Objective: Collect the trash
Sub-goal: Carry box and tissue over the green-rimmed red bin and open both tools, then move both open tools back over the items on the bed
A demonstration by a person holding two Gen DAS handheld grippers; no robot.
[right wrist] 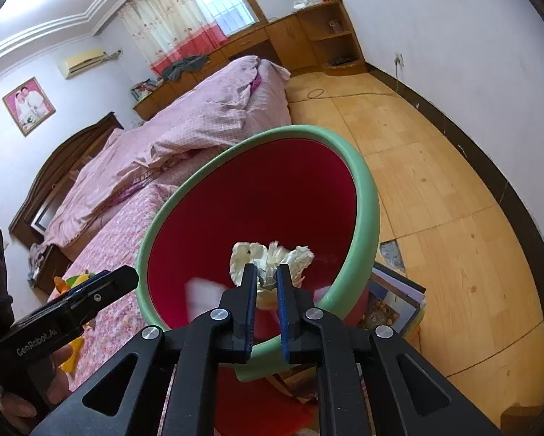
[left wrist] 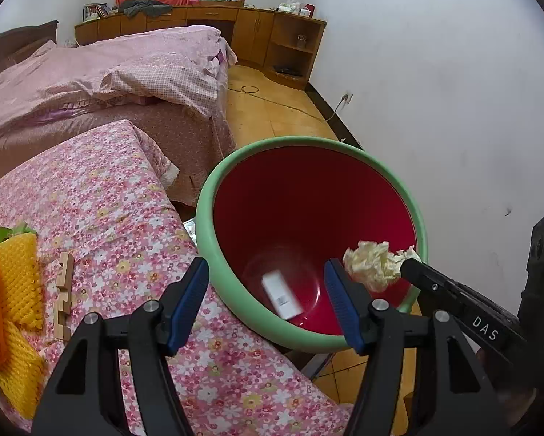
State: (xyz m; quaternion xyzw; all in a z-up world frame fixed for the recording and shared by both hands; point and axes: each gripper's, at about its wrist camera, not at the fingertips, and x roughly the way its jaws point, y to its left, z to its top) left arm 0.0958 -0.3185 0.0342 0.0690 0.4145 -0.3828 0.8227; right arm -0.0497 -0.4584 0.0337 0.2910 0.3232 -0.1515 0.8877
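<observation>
Still-crumpled paper wad (right wrist: 272,259) over round, smooth bin (right wrist: 370,196)

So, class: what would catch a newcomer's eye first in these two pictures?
The big red plastic bin with a pale green rim fills the middle, beside the pink floral cloth. Over its mouth the right hand-held gripper pinches a crumpled cream paper wad, while a small white box lies inside.
</observation>
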